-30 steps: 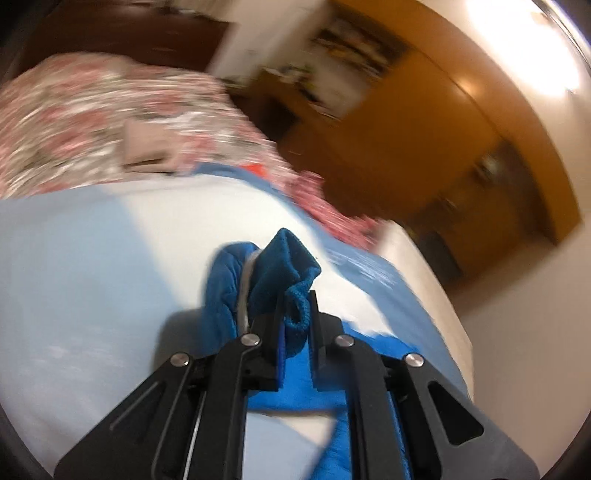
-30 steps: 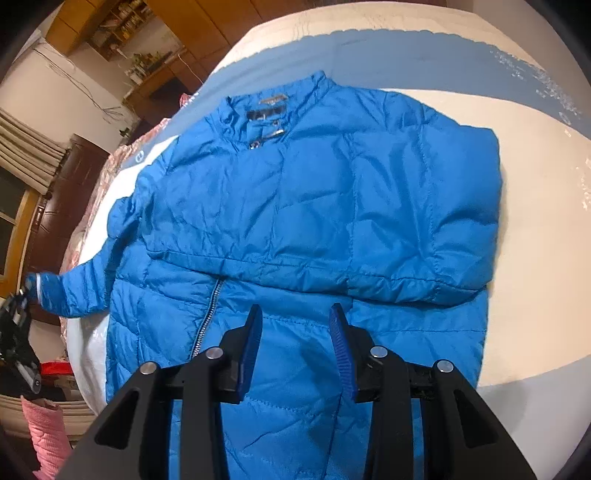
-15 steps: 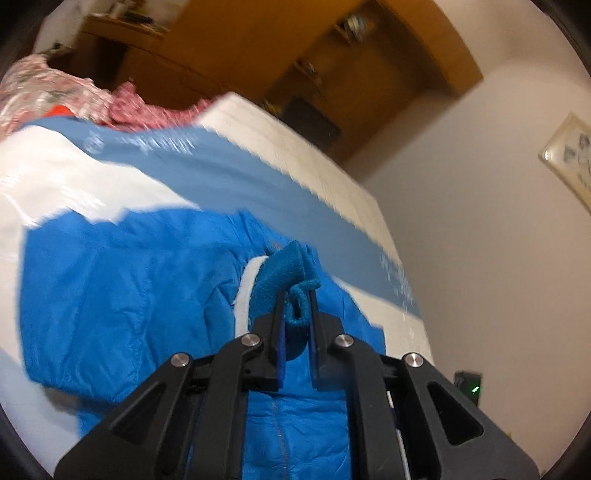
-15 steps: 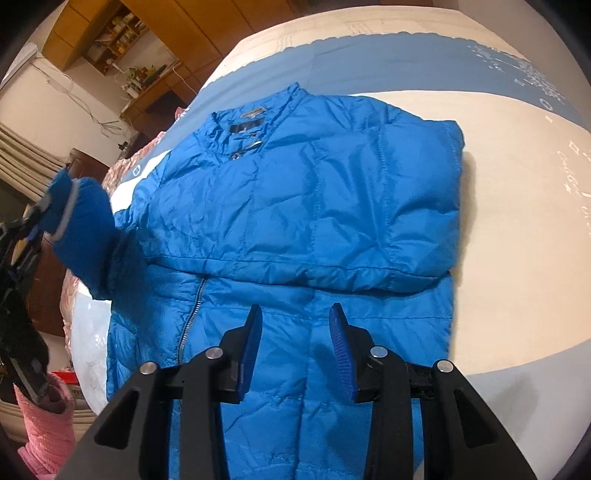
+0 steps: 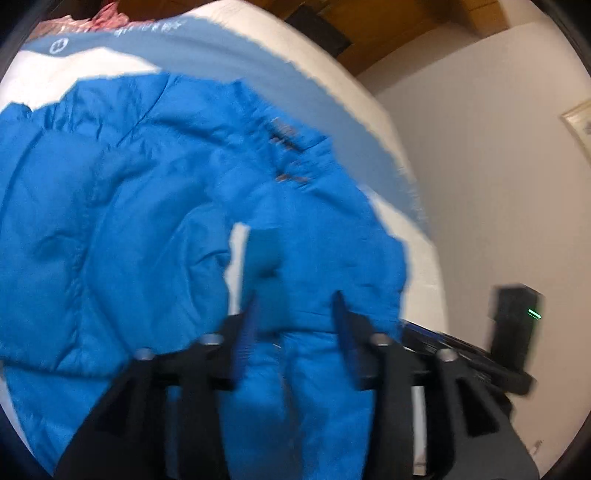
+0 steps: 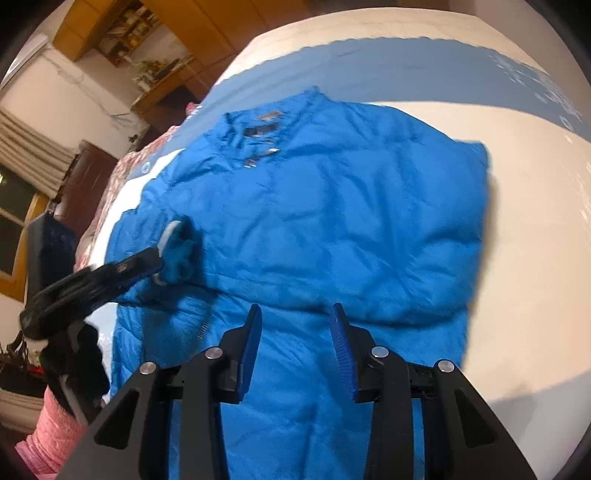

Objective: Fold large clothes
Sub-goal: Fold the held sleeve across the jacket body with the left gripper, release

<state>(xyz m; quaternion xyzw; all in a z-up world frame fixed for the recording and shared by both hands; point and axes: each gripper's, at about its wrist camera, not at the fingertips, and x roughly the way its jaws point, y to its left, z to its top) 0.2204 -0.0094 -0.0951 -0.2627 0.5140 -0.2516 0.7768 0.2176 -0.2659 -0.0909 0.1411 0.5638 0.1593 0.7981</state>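
From the right wrist, the right gripper [image 6: 295, 325] sits nearest, at six o'clock, its two blue pads [image 6: 251, 347] parted with a clear gap and nothing between them. Straight ahead of that gap, toward twelve, the blue jacket [image 6: 332, 229] spreads flat on the bed [image 6: 535, 240], front up; its lower body fills the space under and between the fingers without touching the pads. A zip [image 6: 203, 326] runs just off the left finger at about ten o'clock. Further out at nine o'clock, the left gripper [image 6: 162, 258] reaches in over the jacket with the knit cuff [image 6: 177, 254] of a sleeve at its tips. The collar [image 6: 266, 125] lies furthest, near twelve. Shelves [image 6: 140, 33] stand beyond at eleven.

From the left wrist, blurred, the left gripper [image 5: 295, 314] is at six o'clock and its jaws are opening. The cuff [image 5: 264, 266] sits in the gap, close against the left finger and clear of the right one; whether the left pad presses it I cannot tell. The folded-in sleeve [image 5: 155, 251] lies toward nine, the collar [image 5: 291, 151] beyond at twelve, the bed's blue band [image 5: 258, 62] past that. A black device [image 5: 513, 314] with a green light stands at three o'clock.
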